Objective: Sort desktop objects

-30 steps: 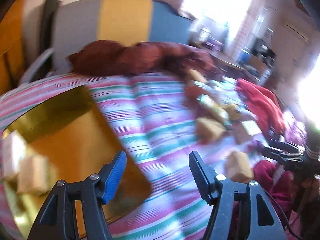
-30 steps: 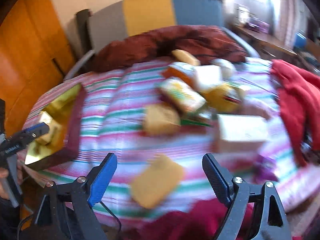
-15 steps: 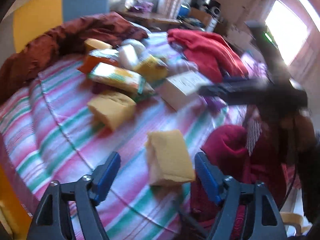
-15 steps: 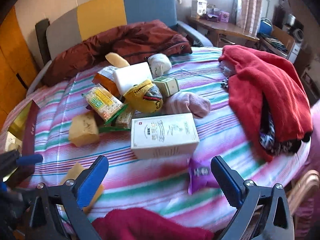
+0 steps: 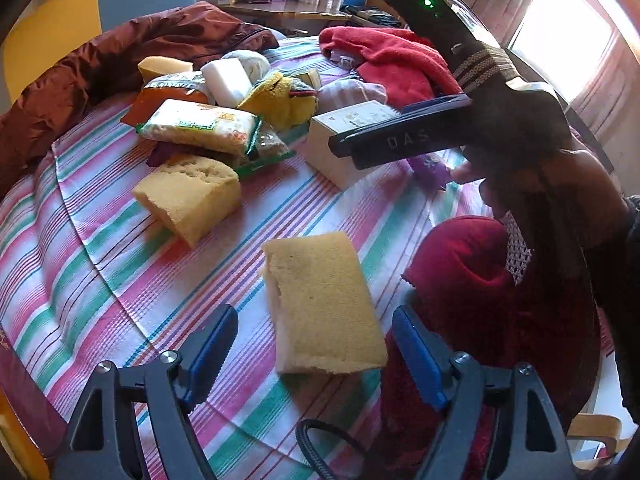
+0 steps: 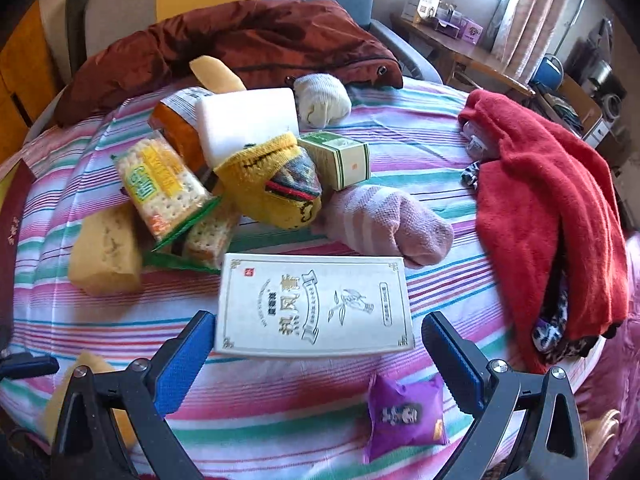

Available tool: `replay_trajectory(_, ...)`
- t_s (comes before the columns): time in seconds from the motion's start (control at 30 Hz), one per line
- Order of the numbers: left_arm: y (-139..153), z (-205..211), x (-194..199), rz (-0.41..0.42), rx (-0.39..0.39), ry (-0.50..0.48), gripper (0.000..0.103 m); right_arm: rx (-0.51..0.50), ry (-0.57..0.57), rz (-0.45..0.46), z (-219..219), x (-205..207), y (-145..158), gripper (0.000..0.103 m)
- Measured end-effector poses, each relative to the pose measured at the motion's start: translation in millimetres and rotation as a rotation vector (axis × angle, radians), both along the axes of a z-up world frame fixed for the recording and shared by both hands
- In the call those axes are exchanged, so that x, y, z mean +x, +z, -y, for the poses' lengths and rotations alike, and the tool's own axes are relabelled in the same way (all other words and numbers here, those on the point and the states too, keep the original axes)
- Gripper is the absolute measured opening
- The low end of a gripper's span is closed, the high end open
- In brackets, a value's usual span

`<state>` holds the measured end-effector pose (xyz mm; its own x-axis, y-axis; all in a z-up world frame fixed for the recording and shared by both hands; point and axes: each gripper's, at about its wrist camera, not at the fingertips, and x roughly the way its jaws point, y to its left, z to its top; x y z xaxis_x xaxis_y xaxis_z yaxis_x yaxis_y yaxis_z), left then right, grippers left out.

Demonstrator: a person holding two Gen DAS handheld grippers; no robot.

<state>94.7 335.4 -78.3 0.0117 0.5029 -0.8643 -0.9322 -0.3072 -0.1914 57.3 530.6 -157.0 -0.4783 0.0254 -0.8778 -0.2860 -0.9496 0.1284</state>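
My left gripper (image 5: 314,346) hangs over the near edge of the striped worktop (image 5: 100,264), fingers just spread wide, a yellow sponge (image 5: 324,304) lying untouched between them. My right gripper (image 6: 318,358) has likewise just opened fully around the near end of a white box (image 6: 314,306). Farther off sit cracker packs (image 6: 160,184), socks (image 6: 384,224) and a red towel (image 6: 548,208).

bare striped cloth (image 5: 120,280) beside sponge (image 5: 324,304)
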Motion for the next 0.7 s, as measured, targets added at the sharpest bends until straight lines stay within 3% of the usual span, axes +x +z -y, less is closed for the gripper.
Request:
replay_trajectory(0.07, -3, -1, -2, 0.0, -0.005, 0.012, 0.074, -0.022, -0.003, -0.003, -2, -3, -5, 0.103)
replay_trajectory(0.1, -4, -1, -4, 0.011, -0.001, 0.018, 0.064, -0.026, -0.002, -0.001, -1, -3, -7, 0.103)
replay_trajectory(0.17, -6, 1, -7, 0.045, 0.021, 0.02, 0.058, -0.035, -0.007, -0.012, -1, -3, -10, 0.102)
replay_trajectory(0.27, -5, 3, -4, 0.03, 0.044, 0.01, 0.048, -0.045, -0.014, -0.028, -1, -1, -10, 0.099)
replay_trajectory(0.43, -3, 8, 1, 0.002, 0.075, 0.027, 0.046, -0.062, -0.001, -0.049, 1, -1, -9, 0.098)
replay_trajectory(0.7, 9, 30, -10, -0.002, 0.122, 0.115, 0.046, -0.116, -0.015, -0.159, -3, 7, 8, 0.098)
